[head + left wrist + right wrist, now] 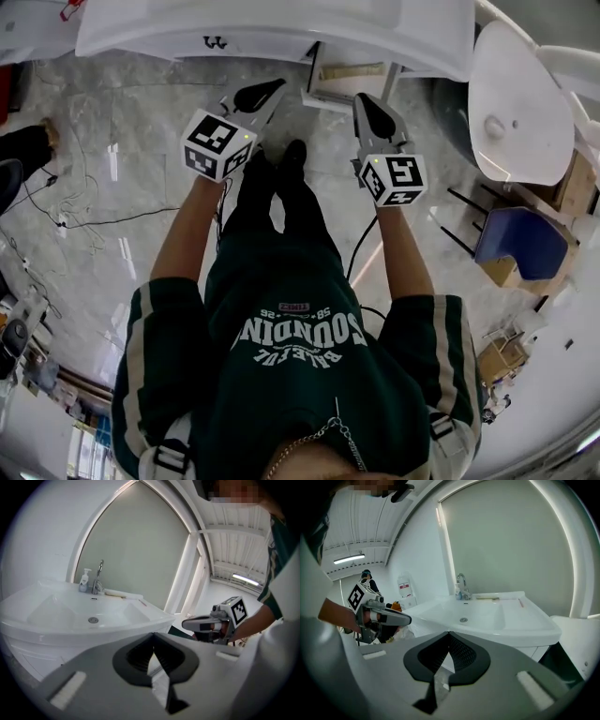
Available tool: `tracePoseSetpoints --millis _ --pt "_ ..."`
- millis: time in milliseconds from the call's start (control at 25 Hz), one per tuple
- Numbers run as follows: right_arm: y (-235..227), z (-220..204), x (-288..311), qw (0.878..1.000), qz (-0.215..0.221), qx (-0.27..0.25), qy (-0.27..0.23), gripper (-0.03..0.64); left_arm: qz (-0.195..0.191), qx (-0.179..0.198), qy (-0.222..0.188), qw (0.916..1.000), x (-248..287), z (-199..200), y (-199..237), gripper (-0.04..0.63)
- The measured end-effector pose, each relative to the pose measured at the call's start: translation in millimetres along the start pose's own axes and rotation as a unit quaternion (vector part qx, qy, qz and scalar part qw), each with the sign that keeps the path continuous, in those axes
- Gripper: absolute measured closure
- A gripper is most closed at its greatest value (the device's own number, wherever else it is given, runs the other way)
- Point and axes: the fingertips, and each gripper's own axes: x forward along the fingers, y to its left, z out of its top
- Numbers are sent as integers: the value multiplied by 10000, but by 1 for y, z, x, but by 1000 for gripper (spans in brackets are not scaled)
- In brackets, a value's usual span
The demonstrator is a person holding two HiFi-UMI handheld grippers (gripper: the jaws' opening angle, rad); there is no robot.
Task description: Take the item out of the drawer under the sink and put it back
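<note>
My left gripper and right gripper, side by side, are both closed on nothing, and the white cabinet under the white ceramic sink lies ahead of and below both, about equally near, the drawer's item out of sight.

A person stands on the marble floor facing the white sink, holding the left gripper and right gripper side by side toward it. A blue chair stands at right.
</note>
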Motion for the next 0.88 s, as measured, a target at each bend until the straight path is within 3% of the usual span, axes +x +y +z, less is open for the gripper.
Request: tracePoseSetpoints --millis 280,520,880 --pt "-8 -59 20 9978 -206 -215 595 614 -101 -65 64 9999 9 -37 5 545" --pt "-25 -104 59 9914 -62 -702 1104 612 -158 -150 40 9998 29 -66 19 545" --pt "-61 -181 103 9567 225 -1871 2216 522 142 -741 151 9970 37 -108 34 546"
